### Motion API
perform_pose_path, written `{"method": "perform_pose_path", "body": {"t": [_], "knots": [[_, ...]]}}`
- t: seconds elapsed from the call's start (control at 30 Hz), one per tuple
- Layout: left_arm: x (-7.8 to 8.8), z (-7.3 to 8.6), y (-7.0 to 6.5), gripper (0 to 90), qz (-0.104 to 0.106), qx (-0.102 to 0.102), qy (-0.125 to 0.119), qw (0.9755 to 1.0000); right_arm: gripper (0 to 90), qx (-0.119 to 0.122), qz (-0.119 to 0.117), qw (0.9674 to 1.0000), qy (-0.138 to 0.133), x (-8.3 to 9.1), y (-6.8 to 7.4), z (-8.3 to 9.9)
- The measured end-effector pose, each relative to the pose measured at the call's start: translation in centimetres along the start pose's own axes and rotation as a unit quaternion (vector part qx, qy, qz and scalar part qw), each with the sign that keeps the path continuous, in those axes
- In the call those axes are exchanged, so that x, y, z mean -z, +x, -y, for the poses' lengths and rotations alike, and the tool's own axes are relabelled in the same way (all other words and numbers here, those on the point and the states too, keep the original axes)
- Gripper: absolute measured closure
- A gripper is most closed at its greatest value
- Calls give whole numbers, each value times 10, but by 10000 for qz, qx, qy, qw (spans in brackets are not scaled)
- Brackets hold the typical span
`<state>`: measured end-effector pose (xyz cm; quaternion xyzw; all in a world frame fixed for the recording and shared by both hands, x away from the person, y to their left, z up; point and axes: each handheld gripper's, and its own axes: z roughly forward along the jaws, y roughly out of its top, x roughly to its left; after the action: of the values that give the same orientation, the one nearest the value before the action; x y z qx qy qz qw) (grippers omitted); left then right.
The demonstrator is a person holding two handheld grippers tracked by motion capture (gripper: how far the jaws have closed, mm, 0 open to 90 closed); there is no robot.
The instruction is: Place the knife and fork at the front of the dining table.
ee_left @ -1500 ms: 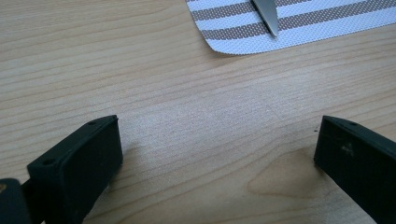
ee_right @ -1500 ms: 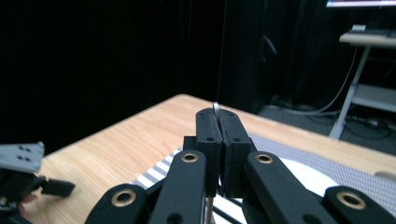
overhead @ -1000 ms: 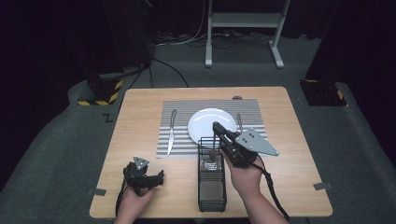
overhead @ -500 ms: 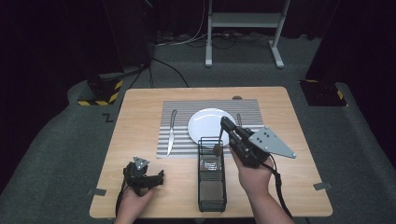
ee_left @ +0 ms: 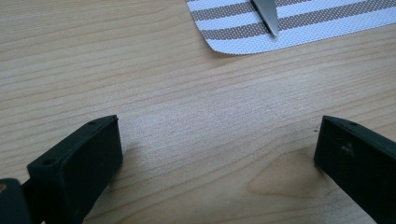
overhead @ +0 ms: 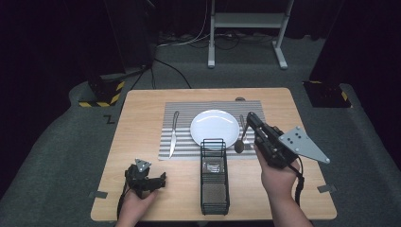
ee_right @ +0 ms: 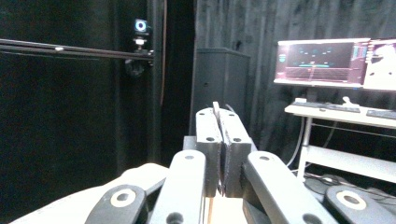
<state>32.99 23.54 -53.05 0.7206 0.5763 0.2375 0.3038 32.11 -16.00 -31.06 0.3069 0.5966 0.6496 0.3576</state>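
My right gripper point(overhead: 250, 117) is raised over the right edge of the striped placemat point(overhead: 184, 109), just right of the white plate point(overhead: 213, 127). It is shut on the handle of a spoon point(overhead: 240, 142), which hangs down from the jaws with its bowl near the mat's front edge. In the right gripper view the jaws point(ee_right: 217, 116) are pressed together with a thin metal edge between them. My left gripper point(overhead: 161, 179) rests on the table at the front left. Its jaws point(ee_left: 217, 144) stand wide apart over bare wood.
A black wire basket point(overhead: 214, 189) stands lengthwise in front of the plate. A knife point(overhead: 173, 132) lies on the mat left of the plate, and its tip point(ee_left: 266, 14) is ahead of the left gripper. The wooden table point(overhead: 293, 113) ends close behind both hands.
The right gripper has moved right and upward from above the basket to beside the plate, carrying the spoon. The left gripper has stayed put.
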Motion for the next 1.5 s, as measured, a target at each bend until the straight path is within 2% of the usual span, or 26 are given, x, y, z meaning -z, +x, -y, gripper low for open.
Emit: {"method": "perform_pose_path", "body": {"t": [0.13, 0.23, 0.4, 0.67, 1.0, 1.2, 1.43, 1.5], "knots": [[0, 0, 0, 11, 0, -1, 0, 10000, 880, 38, 214, 9997, 91, 2, -15, 7], [0, 0, 0, 11, -3, -5, 0, 10000, 880, 33, 410, 9988, 278, -1, -28, 18], [0, 0, 0, 11, -3, -5, 1, 10000, 881, -17, 679, 9957, 637, -7, -51, 43], [0, 0, 0, 11, -3, -4, -1, 10000, 881, -73, 889, 9902, 1073, -19, -79, 83], [0, 0, 0, 11, -3, -5, 0, 10000, 881, -149, 1149, 9843, 1330, -30, -97, 111], [0, 0, 0, 11, 1, -1, 0, 10000, 881, -91, 1219, 9829, 1374, -36, -101, 114], [0, 0, 0, 11, 1, -1, -1, 10000, 881, -16, 1264, 9815, 1440, -51, -108, 114], [0, 0, 0, 11, -4, -5, -1, 10000, 881, 0, 1288, 9799, 1525, -56, -110, 116]]}}
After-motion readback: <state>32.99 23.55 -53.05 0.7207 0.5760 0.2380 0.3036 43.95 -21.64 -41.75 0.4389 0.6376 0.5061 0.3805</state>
